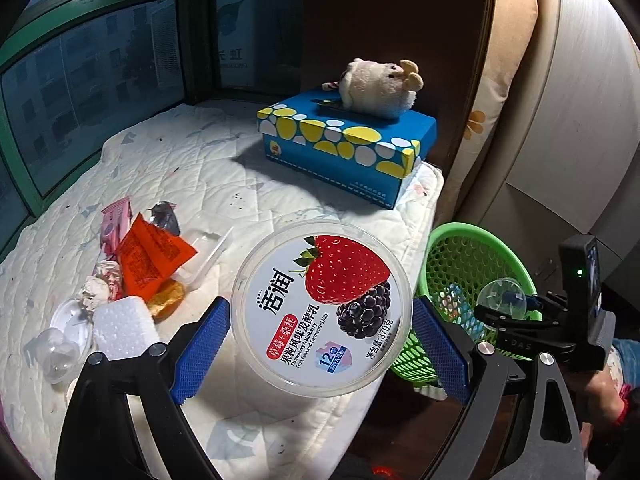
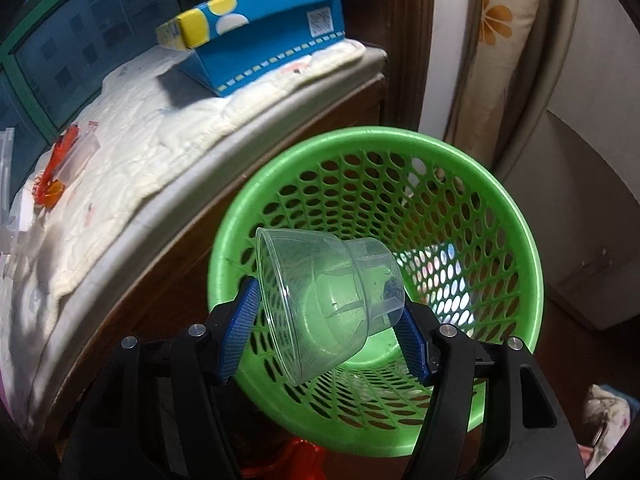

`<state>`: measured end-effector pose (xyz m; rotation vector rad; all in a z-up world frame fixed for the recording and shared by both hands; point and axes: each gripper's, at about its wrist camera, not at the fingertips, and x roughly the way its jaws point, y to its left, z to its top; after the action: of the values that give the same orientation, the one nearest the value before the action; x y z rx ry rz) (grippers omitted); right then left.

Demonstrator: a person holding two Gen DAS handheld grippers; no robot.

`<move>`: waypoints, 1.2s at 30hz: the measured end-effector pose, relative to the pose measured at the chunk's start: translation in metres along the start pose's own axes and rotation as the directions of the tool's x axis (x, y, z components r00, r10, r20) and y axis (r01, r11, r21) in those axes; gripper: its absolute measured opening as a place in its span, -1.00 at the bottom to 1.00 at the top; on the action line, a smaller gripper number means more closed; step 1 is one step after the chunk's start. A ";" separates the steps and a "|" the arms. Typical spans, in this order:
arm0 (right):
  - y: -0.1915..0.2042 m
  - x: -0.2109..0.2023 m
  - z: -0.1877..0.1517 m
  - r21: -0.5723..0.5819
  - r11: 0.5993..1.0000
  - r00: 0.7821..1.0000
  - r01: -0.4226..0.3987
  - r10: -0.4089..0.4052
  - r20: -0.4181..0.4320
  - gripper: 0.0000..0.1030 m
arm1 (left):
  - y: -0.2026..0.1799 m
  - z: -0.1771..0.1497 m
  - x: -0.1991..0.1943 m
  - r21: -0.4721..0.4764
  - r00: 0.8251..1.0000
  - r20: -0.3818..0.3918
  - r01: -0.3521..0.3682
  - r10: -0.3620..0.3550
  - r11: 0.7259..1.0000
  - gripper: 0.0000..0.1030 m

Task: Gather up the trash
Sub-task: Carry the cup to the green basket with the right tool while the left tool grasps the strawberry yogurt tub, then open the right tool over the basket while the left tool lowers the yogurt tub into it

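My left gripper [image 1: 320, 312] is shut on a round yogurt tub [image 1: 320, 308] with a strawberry and mulberry label, held above the quilted white pad [image 1: 192, 160]. A pile of trash lies to its left: an orange wrapper [image 1: 152, 260], a pink wrapper [image 1: 116, 220], crumpled paper [image 1: 100, 284], a white foam block [image 1: 124, 324] and clear plastic shells [image 1: 60, 344]. My right gripper [image 2: 326, 300] is shut on a clear plastic cup [image 2: 328, 304], tilted over the mouth of the green mesh basket [image 2: 376, 134]. The same basket [image 1: 460, 256] shows beside the pad's edge in the left wrist view.
A blue and yellow tissue box [image 1: 348, 144] with a plush toy [image 1: 380, 88] on top sits at the pad's far end. Windows [image 1: 92, 80] run behind it. The basket stands on the floor below the wooden ledge [image 2: 168, 256]. A floral cushion [image 2: 496, 40] leans at the right.
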<state>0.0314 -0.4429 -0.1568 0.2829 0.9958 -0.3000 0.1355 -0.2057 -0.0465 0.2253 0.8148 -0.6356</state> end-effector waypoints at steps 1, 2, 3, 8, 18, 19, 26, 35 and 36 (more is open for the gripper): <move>-0.005 0.005 -0.002 0.006 1.000 1.000 0.004 -0.004 -0.014 0.26 | -0.004 0.001 0.002 0.005 1.000 -0.003 0.004 -0.004 1.000 0.71; -0.009 0.010 -0.004 0.016 1.000 1.000 0.003 -0.002 -0.025 0.26 | -0.009 0.002 0.005 0.011 1.000 -0.007 0.009 -0.009 1.000 0.71; -0.013 0.013 -0.005 0.029 1.000 0.999 0.001 0.000 -0.036 0.26 | -0.013 0.003 0.008 0.016 1.000 -0.011 0.013 -0.013 1.000 0.71; -0.028 0.023 -0.012 0.067 0.998 0.998 -0.013 0.017 -0.063 0.40 | -0.033 0.008 0.021 0.034 0.999 -0.025 0.043 -0.042 0.998 0.71; -0.045 -0.003 -0.014 0.078 0.997 1.000 -0.003 0.003 -0.001 0.46 | -0.079 0.018 0.047 0.086 0.994 -0.054 0.103 -0.099 0.991 0.71; -0.046 -0.010 -0.015 0.074 0.997 1.000 0.006 -0.007 0.015 0.46 | -0.084 0.020 0.050 0.089 0.993 -0.059 0.111 -0.106 0.990 0.71; -0.060 -0.048 -0.018 0.058 0.996 0.991 0.074 -0.080 0.106 0.52 | -0.122 0.021 0.070 0.131 0.986 -0.094 0.151 -0.139 0.980 0.71; -0.085 -0.067 -0.040 0.129 0.986 0.984 0.101 -0.119 0.133 0.56 | -0.157 0.013 0.101 0.154 0.972 -0.171 0.191 -0.164 0.969 0.71; -0.088 -0.067 -0.042 0.139 0.985 0.984 0.101 -0.120 0.129 0.56 | -0.162 0.011 0.105 0.160 0.970 -0.180 0.194 -0.165 0.968 0.71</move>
<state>-0.0684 -0.5012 -0.1299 0.3234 0.8592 -0.4818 0.0985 -0.3850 -0.1084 0.3720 0.9462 -0.8707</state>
